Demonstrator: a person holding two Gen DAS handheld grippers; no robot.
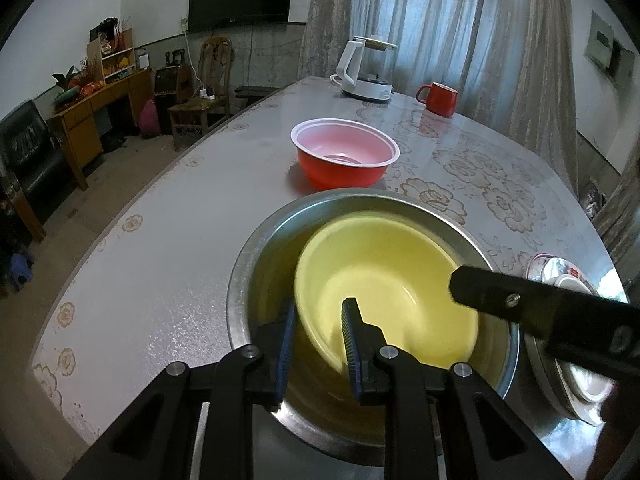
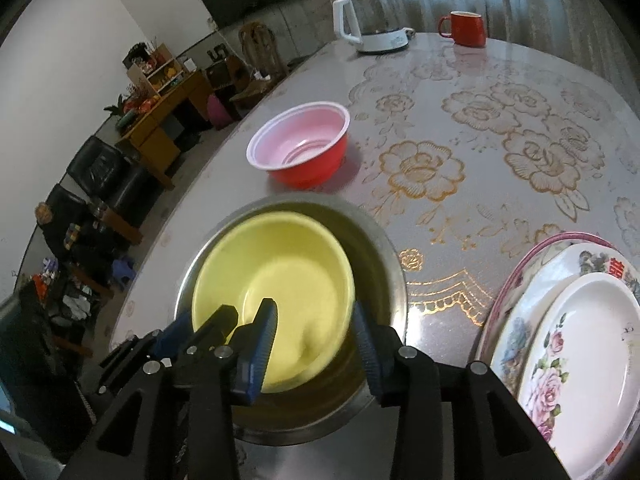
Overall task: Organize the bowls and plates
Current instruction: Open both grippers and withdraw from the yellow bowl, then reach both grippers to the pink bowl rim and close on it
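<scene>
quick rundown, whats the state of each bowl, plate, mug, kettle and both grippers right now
yellow bowl: nested in the steel bowl, tilted, blurred.
steel bowl: upright on table.
red bowl: upright, empty, apart from the others.
plates: stacked, white one on top.
red mug: upright.
kettle: upright, lid on.
left gripper: fingers astride the yellow bowl's rim, gap visible.
right gripper: open over the yellow bowl's rim.
</scene>
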